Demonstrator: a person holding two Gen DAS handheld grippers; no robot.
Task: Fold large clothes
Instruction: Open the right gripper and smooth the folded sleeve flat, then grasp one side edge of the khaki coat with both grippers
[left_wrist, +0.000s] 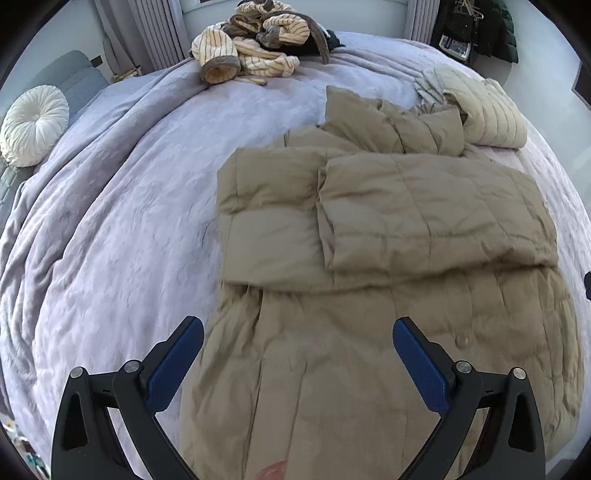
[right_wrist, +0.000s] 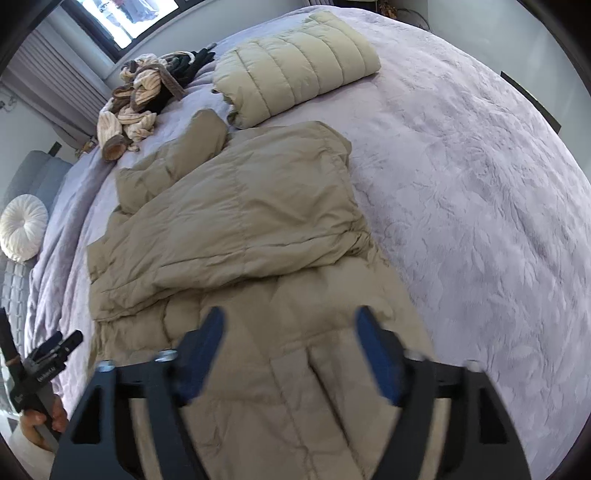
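Observation:
A large tan quilted down coat (left_wrist: 388, 236) lies on the lavender bedspread (left_wrist: 122, 221), both sleeves folded across its chest. It also shows in the right wrist view (right_wrist: 240, 221). My left gripper (left_wrist: 297, 328) is open and empty, hovering over the coat's lower part near its left edge. My right gripper (right_wrist: 290, 317) is open and empty above the coat's lower part. The left gripper also appears at the left edge of the right wrist view (right_wrist: 55, 347), held in a hand.
A folded cream puffer jacket (right_wrist: 295, 62) lies beyond the coat; it also shows in the left wrist view (left_wrist: 487, 110). A heap of striped cream and brown clothes (left_wrist: 251, 44) sits at the far edge. A round white cushion (left_wrist: 35, 125) lies at the left.

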